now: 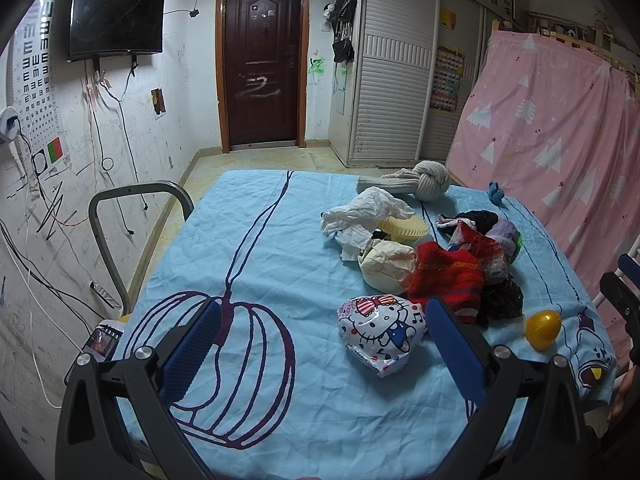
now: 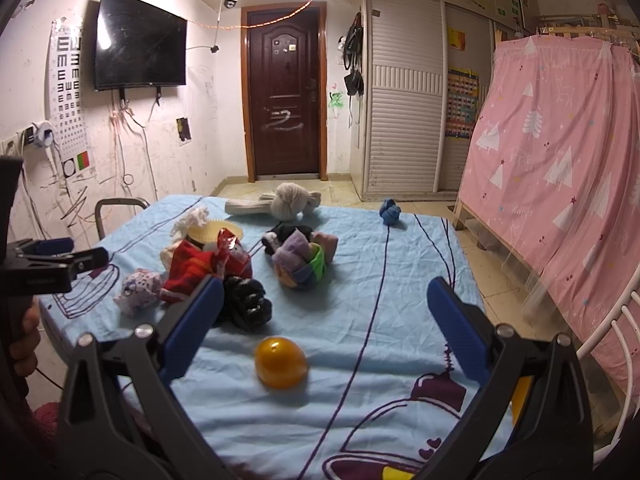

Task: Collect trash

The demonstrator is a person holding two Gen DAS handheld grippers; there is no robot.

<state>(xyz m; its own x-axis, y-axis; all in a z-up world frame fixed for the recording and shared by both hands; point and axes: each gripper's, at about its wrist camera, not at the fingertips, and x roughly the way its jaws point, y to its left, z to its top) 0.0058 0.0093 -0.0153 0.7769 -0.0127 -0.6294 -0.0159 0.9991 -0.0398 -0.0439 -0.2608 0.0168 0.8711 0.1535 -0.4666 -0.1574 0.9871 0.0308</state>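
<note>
The left gripper hovers over the blue cloth covering the tabletop, jaws wide apart and holding nothing, with the Hello Kitty wrapper just beside its right finger. The right gripper hangs with jaws equally spread, the yellow plastic egg lying between them on the cloth. Crumpled white paper, a red knit cloth and a black plastic bag sit heaped mid-table.
</note>
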